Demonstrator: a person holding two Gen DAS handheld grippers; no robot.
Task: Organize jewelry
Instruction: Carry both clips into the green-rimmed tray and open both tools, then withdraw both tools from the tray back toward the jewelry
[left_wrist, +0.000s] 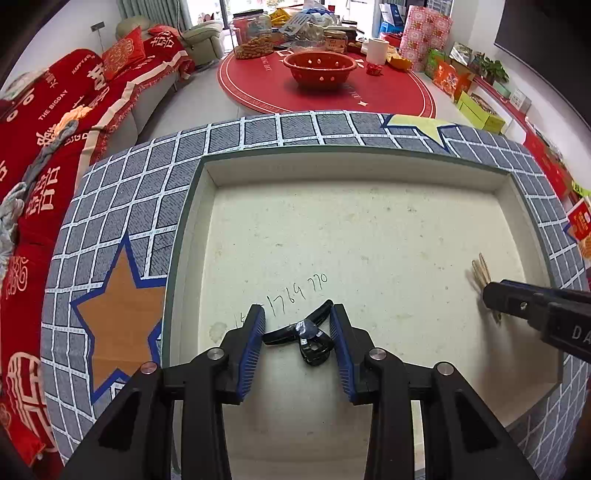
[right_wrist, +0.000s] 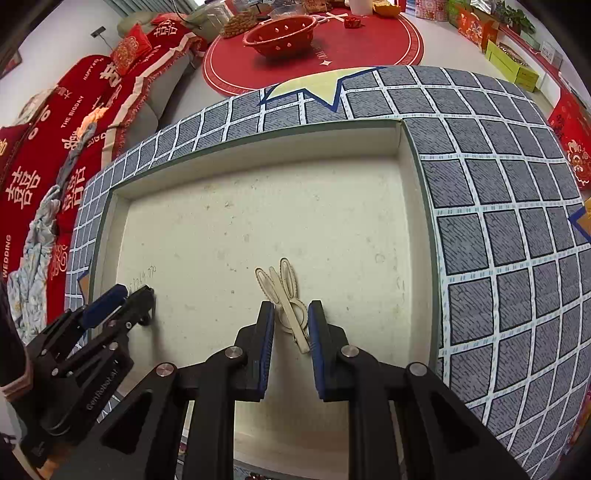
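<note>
Jaws of both grippers straddle hair clips.

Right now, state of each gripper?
Left gripper: open around the black bow-shaped hair clip.
Right gripper: open around the cream rabbit-eared hair clip.

A grey checked cloth with white grid lines is covering the counter, and an orange star is sitting on it at 9 o'clock in the left wrist view, a pale yellow star at 1 o'clock. Beyond the cloth, at 12 o'clock, a round red mat is lying on the floor with a red colander standing on it, a jar of peanuts and a white paper roll near it. At 10 o'clock a sofa is wearing a red cover with white lettering. At 2 o'clock, coloured gift boxes are lining the wall.
</note>
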